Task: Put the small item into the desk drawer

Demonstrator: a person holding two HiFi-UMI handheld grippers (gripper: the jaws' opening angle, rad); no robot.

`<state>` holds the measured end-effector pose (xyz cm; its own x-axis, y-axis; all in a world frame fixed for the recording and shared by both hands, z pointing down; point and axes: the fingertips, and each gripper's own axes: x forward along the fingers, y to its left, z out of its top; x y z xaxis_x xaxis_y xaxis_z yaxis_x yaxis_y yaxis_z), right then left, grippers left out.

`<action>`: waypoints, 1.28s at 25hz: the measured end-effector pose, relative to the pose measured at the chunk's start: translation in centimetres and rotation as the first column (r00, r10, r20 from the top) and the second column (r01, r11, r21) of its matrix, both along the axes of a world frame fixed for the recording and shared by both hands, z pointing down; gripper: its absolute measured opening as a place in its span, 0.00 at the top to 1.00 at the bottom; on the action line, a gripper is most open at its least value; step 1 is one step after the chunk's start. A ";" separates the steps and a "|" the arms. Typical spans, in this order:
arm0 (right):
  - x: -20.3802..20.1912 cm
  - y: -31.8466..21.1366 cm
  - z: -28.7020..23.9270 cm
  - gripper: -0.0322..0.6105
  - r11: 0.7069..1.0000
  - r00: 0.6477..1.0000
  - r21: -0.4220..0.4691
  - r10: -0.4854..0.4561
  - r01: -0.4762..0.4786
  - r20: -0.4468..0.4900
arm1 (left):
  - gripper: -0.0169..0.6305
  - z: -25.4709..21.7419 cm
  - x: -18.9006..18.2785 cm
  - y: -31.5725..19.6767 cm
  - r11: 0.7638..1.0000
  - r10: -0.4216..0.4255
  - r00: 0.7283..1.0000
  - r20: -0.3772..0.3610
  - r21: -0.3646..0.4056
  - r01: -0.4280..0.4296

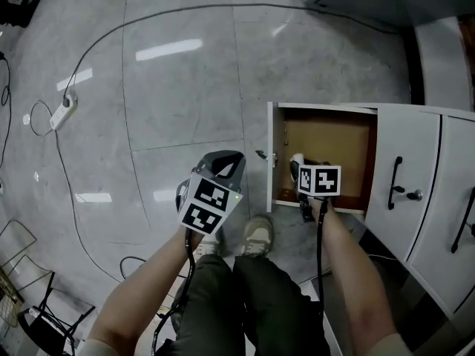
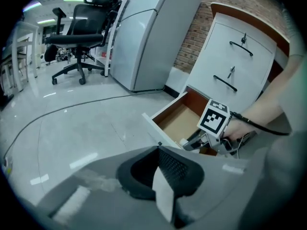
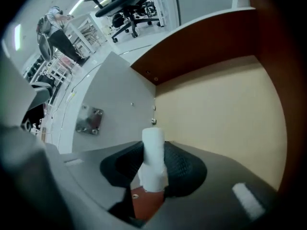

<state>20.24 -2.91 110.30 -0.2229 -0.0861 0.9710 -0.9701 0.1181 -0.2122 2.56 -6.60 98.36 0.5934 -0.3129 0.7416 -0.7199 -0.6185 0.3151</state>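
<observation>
Small white item [image 3: 153, 159] is hanging inside the open drawer [image 1: 330, 136], close to its front panel. Outside the drawer, left of that panel, the left gripper [image 1: 221, 167] is hovering over the floor [image 1: 163, 87], jaws pressed together on nothing. Right gripper [image 3: 153, 178] is reaching into the drawer, jaws pinching the item.
</observation>
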 end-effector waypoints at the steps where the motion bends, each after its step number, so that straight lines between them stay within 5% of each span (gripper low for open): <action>1: 0.2 0.2 0.5 0.74 1.000 1.000 -0.011 0.005 -0.005 -0.006 | 0.97 0.2 -0.1 -0.1 1.000 0.000 1.000 -0.003 0.000 0.000; 9: 0.0 0.7 0.1 0.72 0.995 0.994 -0.023 0.097 -0.096 0.052 | 0.97 0.8 -0.2 0.9 0.999 0.028 1.000 -0.007 -0.037 -0.029; 15: -1.0 0.5 -4.4 0.78 0.993 0.990 -0.005 0.119 -0.119 0.075 | 0.97 -3.9 -1.2 0.0 1.000 0.014 1.000 -0.005 -0.021 -0.014; 23: -5.1 -0.9 -17.4 0.87 0.986 0.980 0.140 0.059 -0.087 0.190 | 0.97 -14.0 -3.1 -0.8 0.999 -0.020 1.000 -0.001 0.027 0.020; 32: -8.6 -1.9 -37.1 0.88 0.942 0.958 0.319 0.007 -0.102 0.286 | 0.97 -27.8 -4.5 -0.2 0.993 -0.063 0.998 -0.029 0.094 0.065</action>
